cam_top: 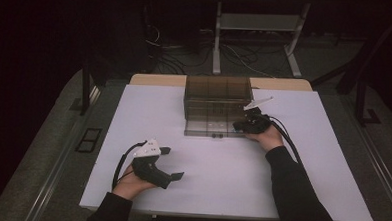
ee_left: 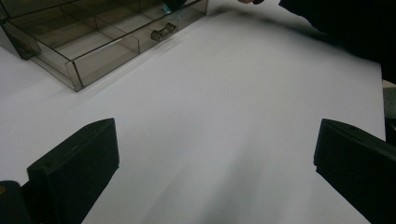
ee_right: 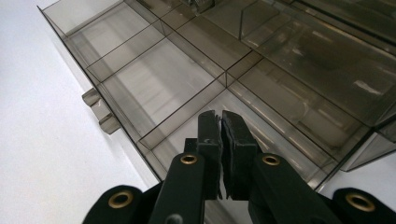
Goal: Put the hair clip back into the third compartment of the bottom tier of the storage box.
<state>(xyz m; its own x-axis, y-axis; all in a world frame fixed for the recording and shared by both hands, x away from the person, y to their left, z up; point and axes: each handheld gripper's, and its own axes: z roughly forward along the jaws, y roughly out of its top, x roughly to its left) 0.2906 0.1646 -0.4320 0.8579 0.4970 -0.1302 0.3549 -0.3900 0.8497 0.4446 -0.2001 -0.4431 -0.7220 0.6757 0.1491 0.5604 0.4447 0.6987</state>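
Observation:
A smoky see-through drawer cabinet (cam_top: 217,94) stands at the back middle of the white table (cam_top: 221,176). Its bottom drawer (cam_top: 211,127) is pulled out toward me, divided into several compartments (ee_right: 159,88), with a small handle (ee_right: 100,112) on its front. My right gripper (cam_top: 242,124) hovers over the drawer's right end. Its jaws (ee_right: 220,119) are shut pad to pad, and I see nothing between them. My left gripper (cam_top: 173,163) rests at the front left of the table, open wide (ee_left: 215,154) and holding nothing. The drawer (ee_left: 93,42) lies far ahead of it.
The person's dark right sleeve (cam_top: 295,190) runs across the table's right front. A wooden strip (cam_top: 155,79) edges the table behind the cabinet. Metal stand legs (cam_top: 217,41) and loose cables (cam_top: 176,59) lie on the floor beyond.

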